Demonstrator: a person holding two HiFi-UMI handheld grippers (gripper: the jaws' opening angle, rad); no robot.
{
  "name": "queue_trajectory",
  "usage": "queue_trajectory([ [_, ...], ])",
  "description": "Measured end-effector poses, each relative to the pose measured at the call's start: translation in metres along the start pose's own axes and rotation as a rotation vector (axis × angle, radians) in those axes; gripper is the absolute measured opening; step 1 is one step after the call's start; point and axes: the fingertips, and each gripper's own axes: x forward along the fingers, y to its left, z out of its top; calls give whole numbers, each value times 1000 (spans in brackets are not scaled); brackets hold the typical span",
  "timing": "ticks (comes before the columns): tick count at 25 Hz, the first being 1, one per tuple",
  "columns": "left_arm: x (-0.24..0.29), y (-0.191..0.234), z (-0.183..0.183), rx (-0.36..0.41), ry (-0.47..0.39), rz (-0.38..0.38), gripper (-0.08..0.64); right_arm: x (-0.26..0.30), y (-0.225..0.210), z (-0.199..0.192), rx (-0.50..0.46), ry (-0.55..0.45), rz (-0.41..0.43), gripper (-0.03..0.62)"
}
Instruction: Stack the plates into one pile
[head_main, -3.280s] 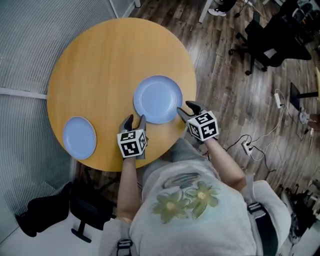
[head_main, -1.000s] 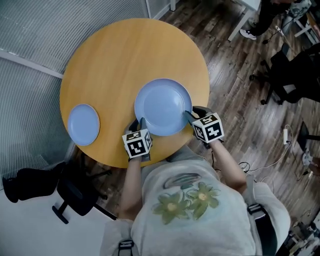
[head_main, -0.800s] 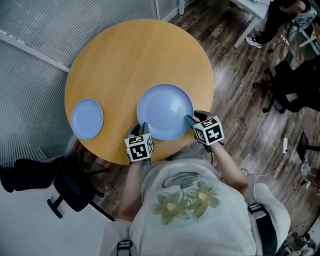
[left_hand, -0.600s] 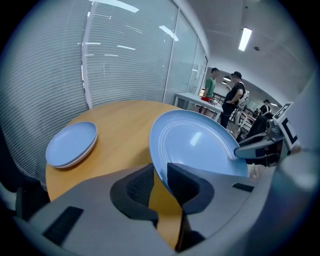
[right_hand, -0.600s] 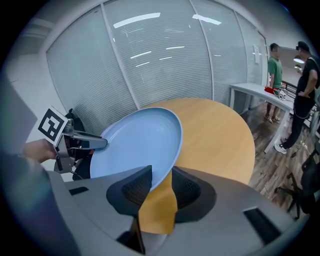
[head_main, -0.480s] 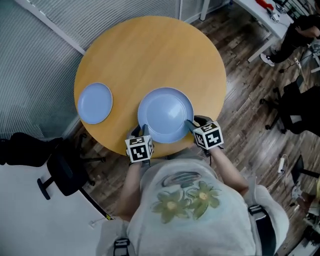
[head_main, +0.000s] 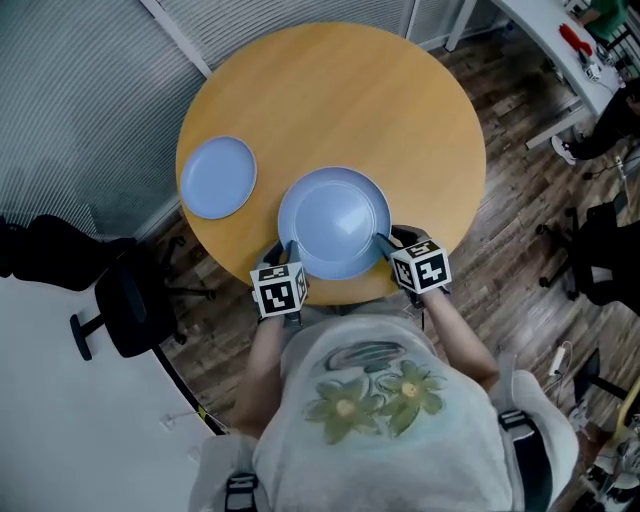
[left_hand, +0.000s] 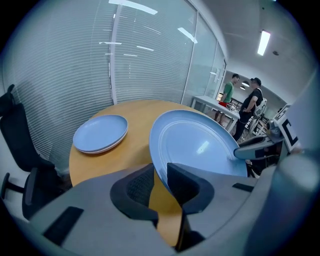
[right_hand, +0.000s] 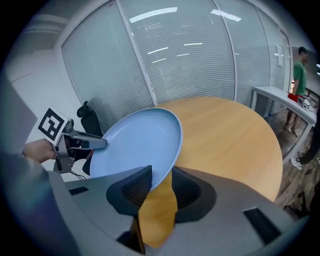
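Observation:
A large light-blue plate (head_main: 333, 220) hangs tilted just above the round wooden table (head_main: 340, 100), held by its rim from both sides. My left gripper (head_main: 282, 247) is shut on its near-left rim, and the left gripper view shows that rim (left_hand: 200, 145) running between the jaws of the left gripper (left_hand: 161, 180). On the near-right rim my right gripper (head_main: 385, 240) is shut; in its own view the plate (right_hand: 140, 145) slants up from the right gripper (right_hand: 161, 185). A smaller blue plate (head_main: 218, 177) lies flat at the table's left edge, also seen as the small plate (left_hand: 100, 132).
A black office chair (head_main: 120, 300) stands on the floor left of the table. Slatted blinds (left_hand: 125, 55) run behind the table. More chairs (head_main: 610, 250) and a desk sit at the right, where two people (left_hand: 242, 102) stand far off.
Both grippers have kept hold of the large plate and carried it leftward along the table's near edge, closer to the small plate. The view has swung with the person.

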Motion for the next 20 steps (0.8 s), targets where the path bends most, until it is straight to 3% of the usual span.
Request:
queue_trajectory([
  [9,5,53,0,-38,11,-9,92,36,35,21,-19,26,0,141],
  [20,22,159,38,13,32,-51,91,107,98,66,52,49,-59,141],
])
